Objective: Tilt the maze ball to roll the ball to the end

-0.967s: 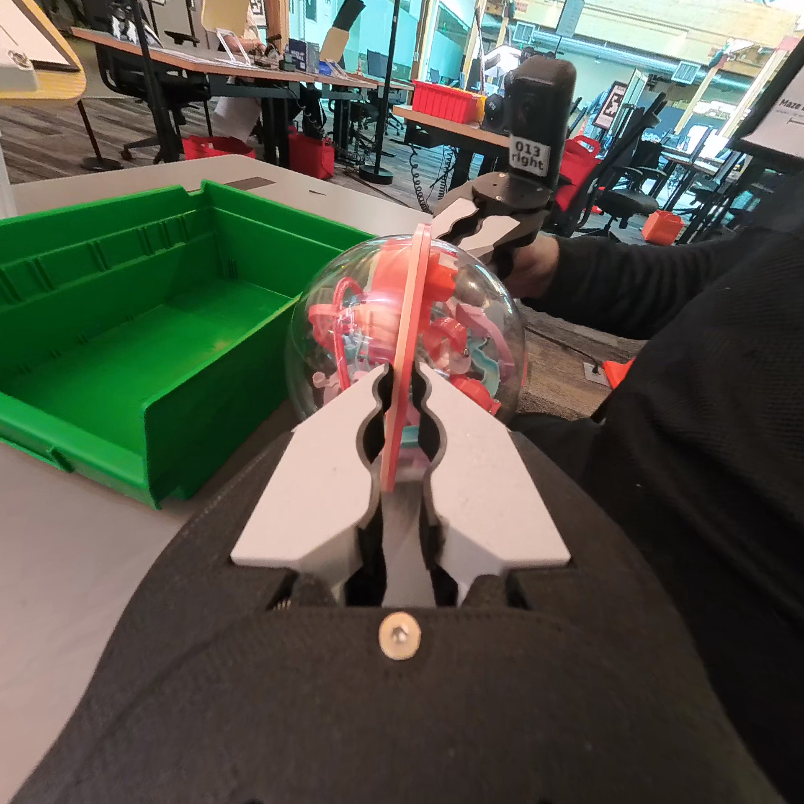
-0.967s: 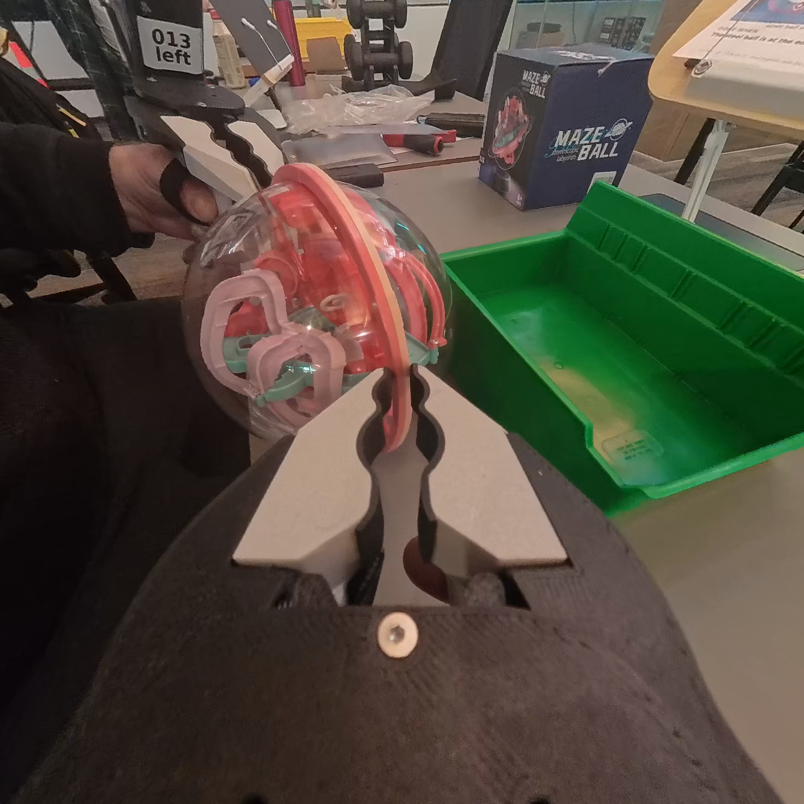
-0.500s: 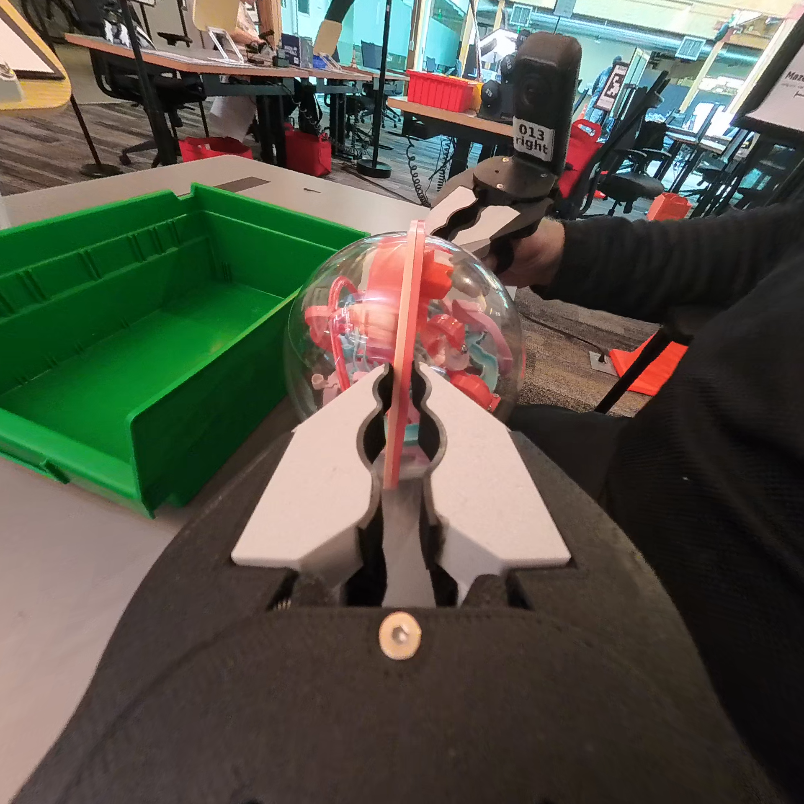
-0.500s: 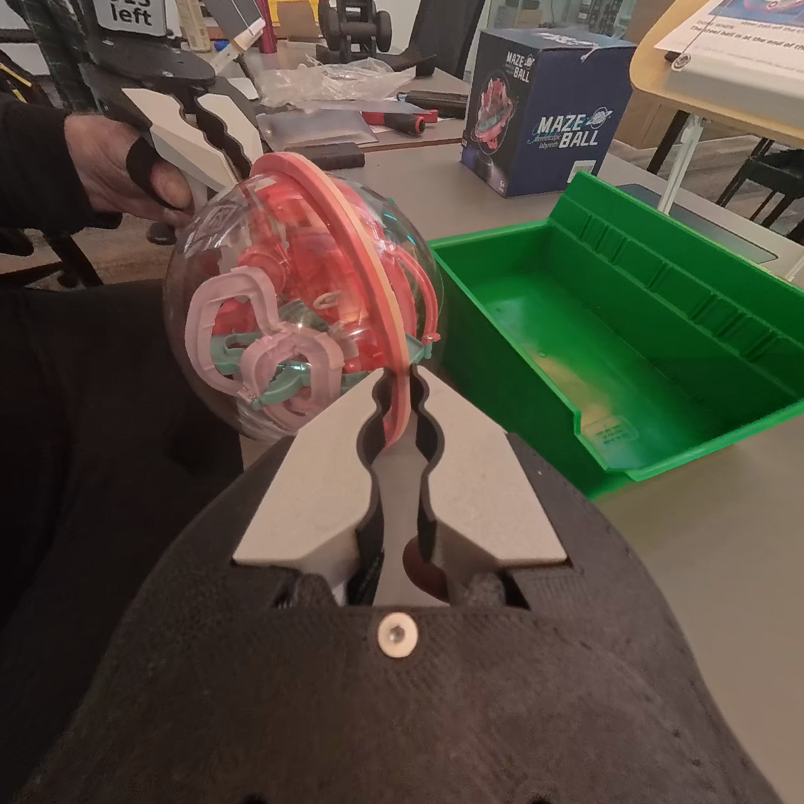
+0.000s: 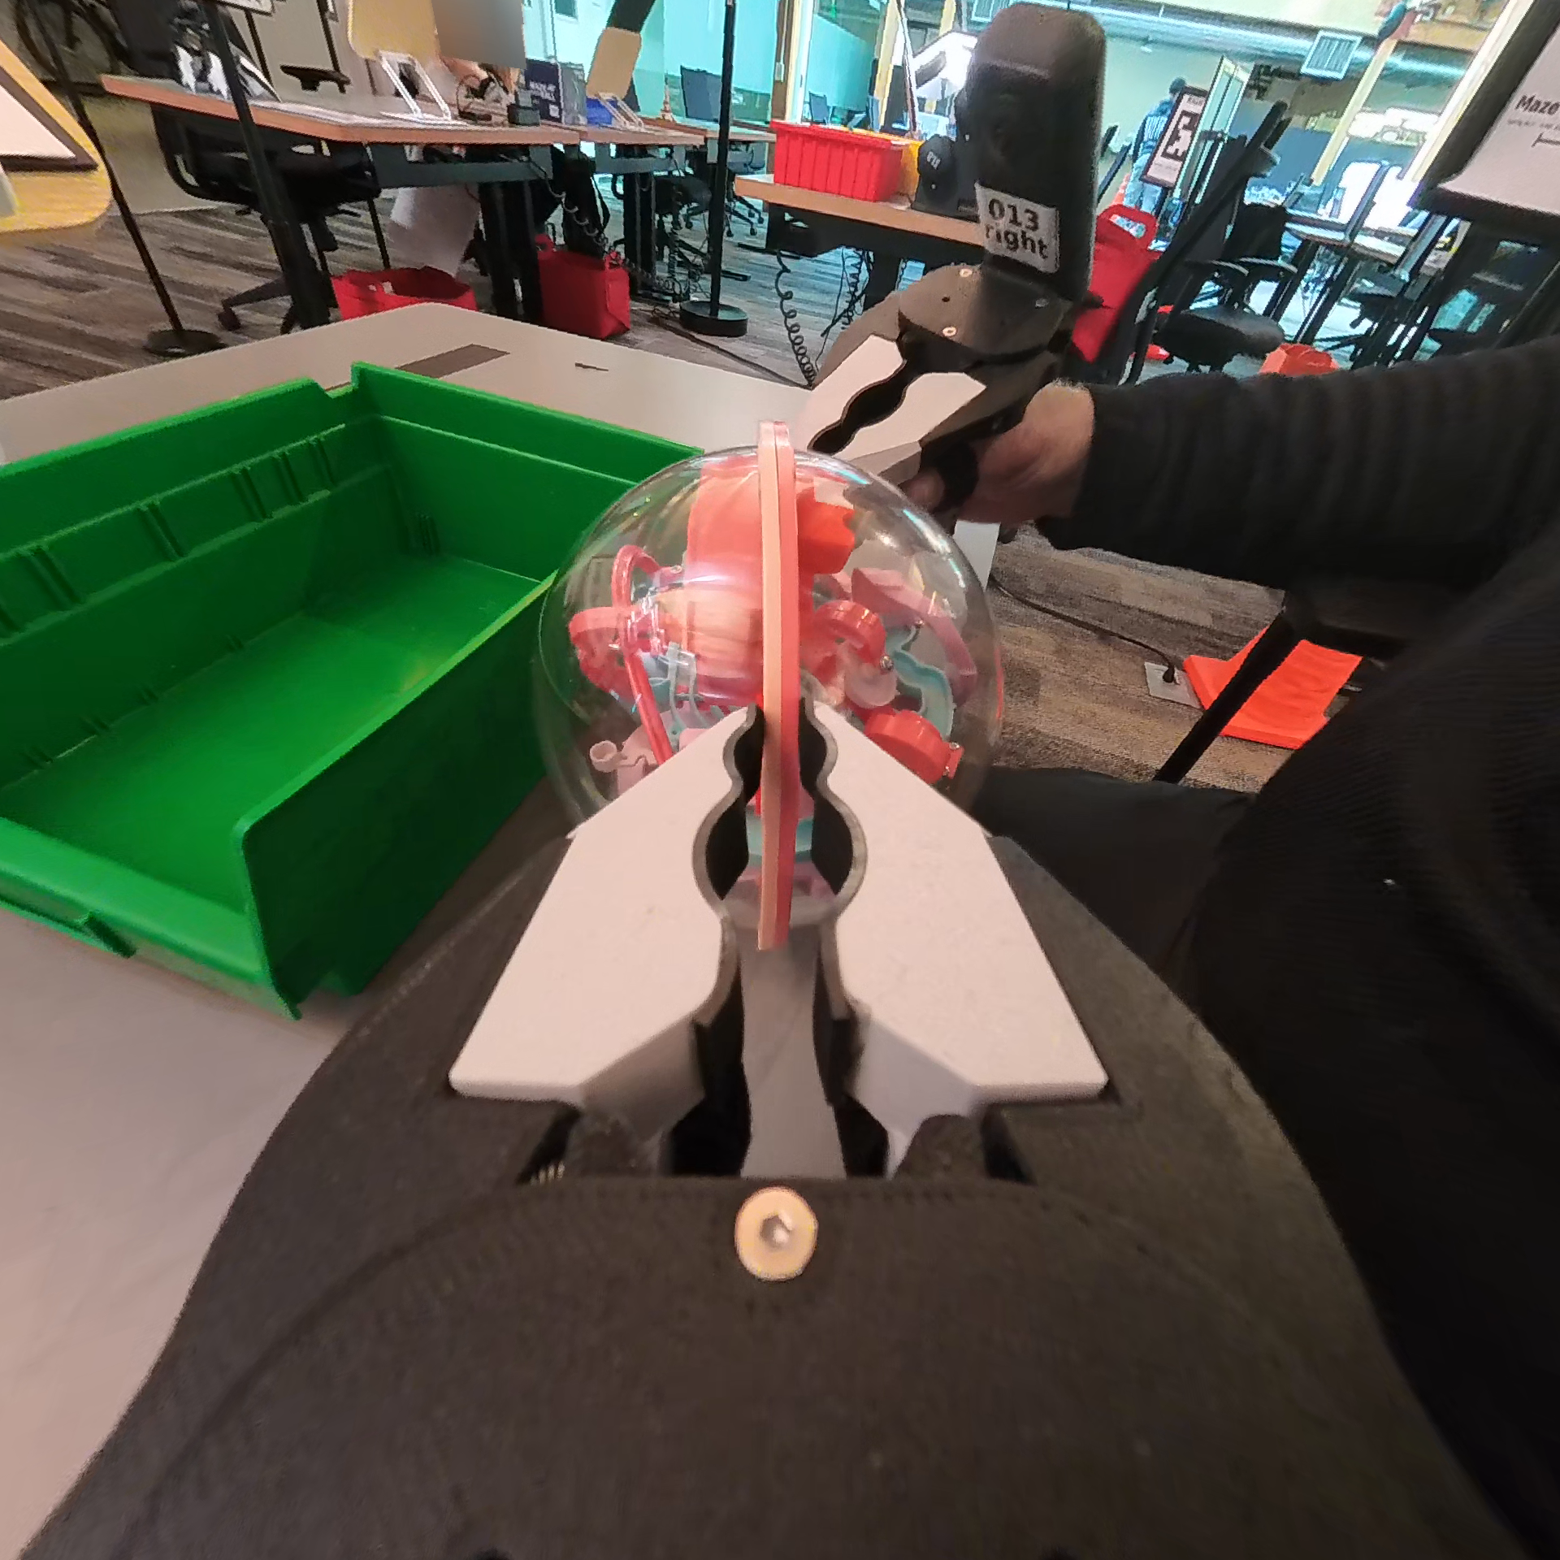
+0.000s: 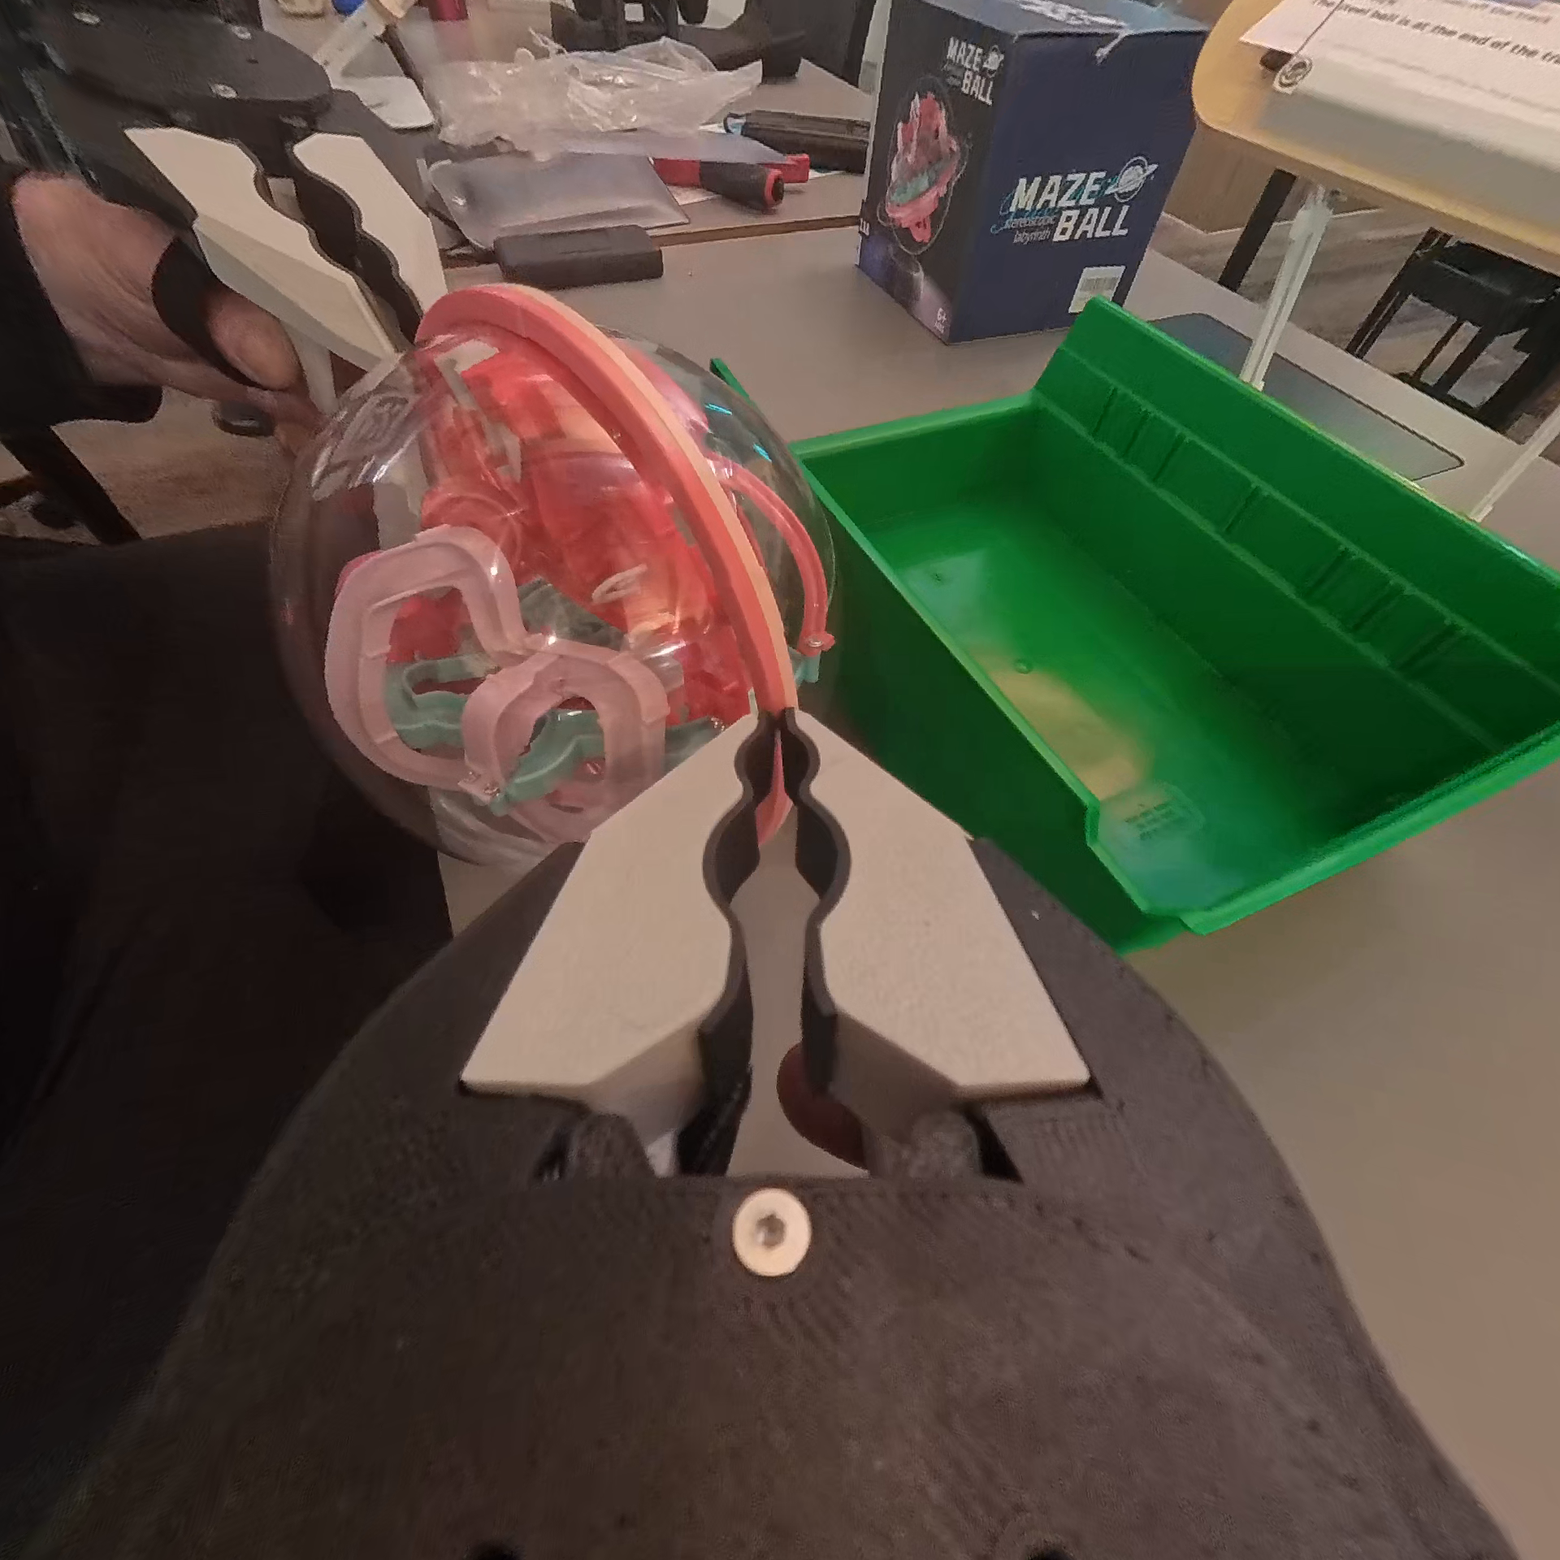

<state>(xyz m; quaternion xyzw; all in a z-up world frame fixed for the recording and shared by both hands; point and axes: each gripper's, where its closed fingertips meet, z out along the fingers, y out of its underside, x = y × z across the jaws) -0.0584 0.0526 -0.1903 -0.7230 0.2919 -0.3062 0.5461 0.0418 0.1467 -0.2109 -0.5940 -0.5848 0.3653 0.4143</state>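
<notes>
Green plastic bin (image 5: 253, 641) sits on the grey table (image 5: 127, 1097), leftmost in the left wrist view. Just beside it the clear plastic maze ball (image 5: 760, 641) with pink tracks hangs off the table. The left gripper (image 5: 778, 734) and right gripper (image 6: 781, 726) each clamp its pink equator rim (image 6: 675, 439) from opposite sides.

I see writing but won't repeat it: a white label (image 5: 1020, 230) on the right gripper (image 5: 831, 426), print on the dark blue box (image 6: 1013, 169), and a printed sheet (image 6: 1418, 51).
</notes>
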